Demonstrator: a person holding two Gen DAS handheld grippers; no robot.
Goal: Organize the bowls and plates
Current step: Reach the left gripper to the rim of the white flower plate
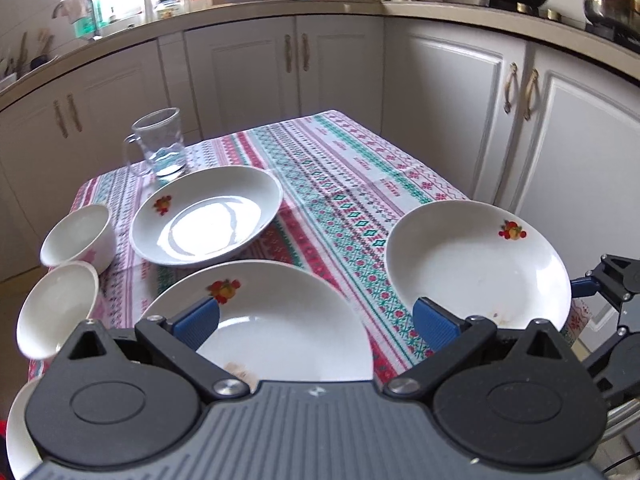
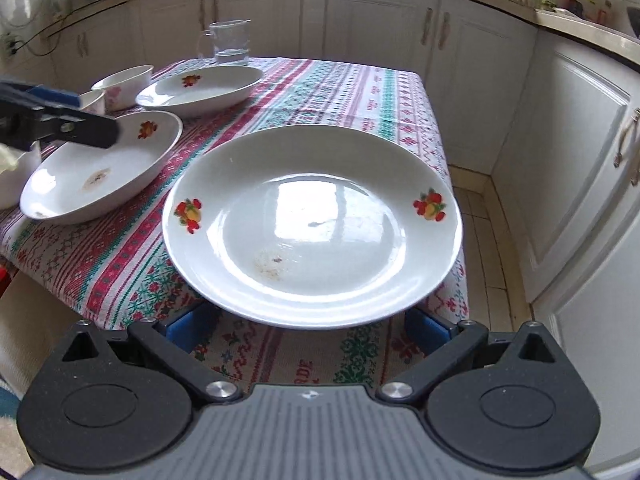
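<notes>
Three white plates with fruit motifs lie on the patterned tablecloth (image 1: 340,184). The near-left plate (image 1: 280,320) sits right in front of my open left gripper (image 1: 316,320), whose blue fingers (image 1: 198,320) stand wide above its near rim. The far plate (image 1: 208,216) lies beyond it. The right plate (image 1: 476,264) overhangs the table's near right corner; in the right wrist view this plate (image 2: 312,224) sits just ahead of my open right gripper (image 2: 304,330), whose fingertips are under its near rim. Two small white bowls (image 1: 80,236) (image 1: 56,312) stand at the left edge.
A glass mug (image 1: 160,142) with a little water stands at the table's far left. A third white bowl's rim (image 1: 16,432) shows at the lower left. White kitchen cabinets (image 1: 340,64) and a cluttered counter surround the table. Tiled floor (image 2: 484,240) lies to the right.
</notes>
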